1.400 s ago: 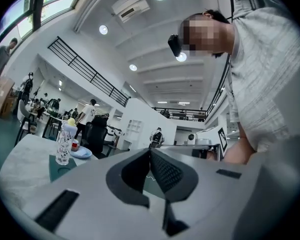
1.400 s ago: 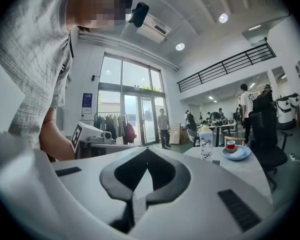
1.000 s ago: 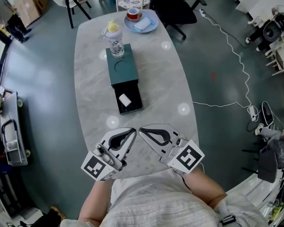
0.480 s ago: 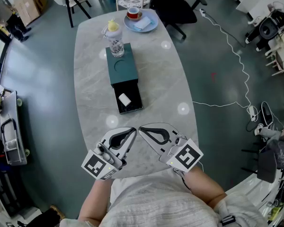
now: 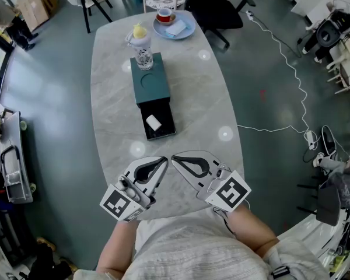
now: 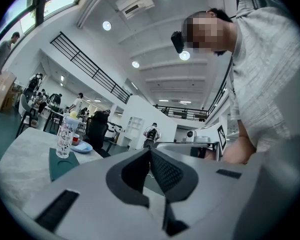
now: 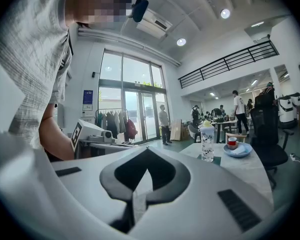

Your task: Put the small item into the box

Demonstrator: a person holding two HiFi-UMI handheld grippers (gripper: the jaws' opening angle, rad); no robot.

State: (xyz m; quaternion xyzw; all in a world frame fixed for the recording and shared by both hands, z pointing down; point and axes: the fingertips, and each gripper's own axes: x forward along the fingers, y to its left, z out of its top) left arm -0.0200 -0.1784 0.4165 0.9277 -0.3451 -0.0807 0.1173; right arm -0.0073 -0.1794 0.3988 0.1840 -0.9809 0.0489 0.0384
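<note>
1. The left hand-held gripper [image 5: 164, 161] and the right hand-held gripper [image 5: 174, 158] sit at the near edge of the desk [image 5: 111, 115], with their tips pointed at each other and almost meeting. Each has its jaws pressed together with nothing between them. This reads as a parked pose, since neither has anything to carry.
2. The item [image 5: 154, 122], small and white, lies inside the black drawer [image 5: 168, 121] of the green box [image 5: 150, 85], along the middle of the desk. As it lies there, the placing looks done.
3. The drawer is pulled out toward the near edge, on the person's side. That likely gives an open top to lower the item through. Pushing it shut may be what remains.
4. A bottle [image 5: 141, 50] stands upright on the far end of the box's top. Its weight probably helps keep the box from sliding when the drawer is worked.
5. A plate [image 5: 184, 32] bearing a cup [image 5: 164, 17] sits at the desk's far end, well apart from the box and likely kept clear of the working path.
</note>
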